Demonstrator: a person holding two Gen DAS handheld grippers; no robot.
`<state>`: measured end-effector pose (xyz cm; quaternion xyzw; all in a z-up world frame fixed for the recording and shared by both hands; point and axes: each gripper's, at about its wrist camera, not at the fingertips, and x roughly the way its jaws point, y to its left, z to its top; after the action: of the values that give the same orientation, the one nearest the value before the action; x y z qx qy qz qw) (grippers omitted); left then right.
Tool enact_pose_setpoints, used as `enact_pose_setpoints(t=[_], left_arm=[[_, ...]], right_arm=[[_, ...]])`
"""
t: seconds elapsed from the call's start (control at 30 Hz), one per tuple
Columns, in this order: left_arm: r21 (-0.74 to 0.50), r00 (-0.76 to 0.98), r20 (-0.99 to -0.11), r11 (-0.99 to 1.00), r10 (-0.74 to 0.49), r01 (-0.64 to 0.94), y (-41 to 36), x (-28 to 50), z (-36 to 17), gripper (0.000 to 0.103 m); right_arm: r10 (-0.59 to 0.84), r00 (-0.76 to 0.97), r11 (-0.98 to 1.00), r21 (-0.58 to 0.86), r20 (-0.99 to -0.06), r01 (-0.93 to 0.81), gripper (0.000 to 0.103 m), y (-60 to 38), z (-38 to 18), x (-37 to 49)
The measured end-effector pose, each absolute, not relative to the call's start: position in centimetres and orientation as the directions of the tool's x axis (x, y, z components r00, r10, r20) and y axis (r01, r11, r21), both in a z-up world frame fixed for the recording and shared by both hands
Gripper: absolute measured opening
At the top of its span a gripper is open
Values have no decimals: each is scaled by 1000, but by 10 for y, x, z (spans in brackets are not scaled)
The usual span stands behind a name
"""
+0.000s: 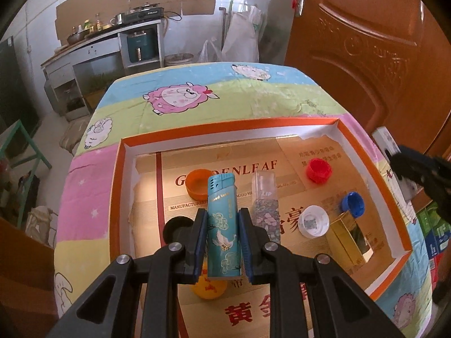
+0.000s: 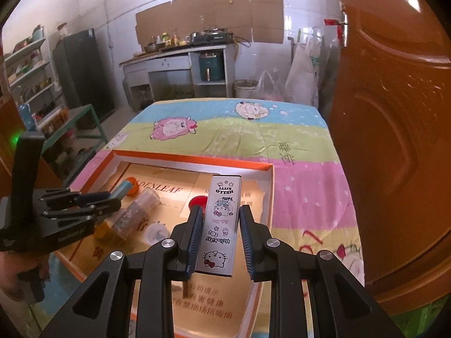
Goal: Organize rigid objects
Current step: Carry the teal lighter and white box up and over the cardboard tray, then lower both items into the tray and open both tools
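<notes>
My left gripper (image 1: pixel 222 226) is shut on a teal lighter with a crane print (image 1: pixel 223 225), held over the orange-rimmed shallow box (image 1: pixel 225 125). My right gripper (image 2: pixel 221 235) is shut on a silver Hello Kitty lighter (image 2: pixel 220 225), held above the box's right side (image 2: pixel 269 191). In the box lie an orange cap (image 1: pixel 197 183), a red cap (image 1: pixel 318 170), a blue cap (image 1: pixel 353 203), a white cap (image 1: pixel 313 221), a black cap (image 1: pixel 176 228), a yellow cap (image 1: pixel 208 286), a clear patterned lighter (image 1: pixel 265 202) and a gold lighter (image 1: pixel 348 238). The left gripper also shows in the right wrist view (image 2: pixel 112 197).
The box sits on a table with a sheep-print cloth (image 1: pixel 225 98). A brown door (image 1: pixel 366 42) stands close on the right. A kitchen counter (image 2: pixel 174 59) and a green frame (image 2: pixel 84 121) are beyond the table. Boxes lie on the floor at right (image 1: pixel 434 231).
</notes>
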<state>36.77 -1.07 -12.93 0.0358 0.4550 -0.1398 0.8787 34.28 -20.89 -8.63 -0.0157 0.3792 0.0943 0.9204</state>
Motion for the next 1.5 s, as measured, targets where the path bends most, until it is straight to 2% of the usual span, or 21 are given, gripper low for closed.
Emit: enact_pose_setpoints(t=[0.57, 1.5], left_arm=[[-33, 519, -830, 947, -203, 318, -19, 375, -143, 23], [-79, 525, -816, 946, -243, 314, -13, 374, -145, 23]], right_arm=[[148, 581, 968, -2, -800, -249, 27, -205, -124, 421], [107, 511, 957, -51, -853, -285, 28, -192, -150, 433]])
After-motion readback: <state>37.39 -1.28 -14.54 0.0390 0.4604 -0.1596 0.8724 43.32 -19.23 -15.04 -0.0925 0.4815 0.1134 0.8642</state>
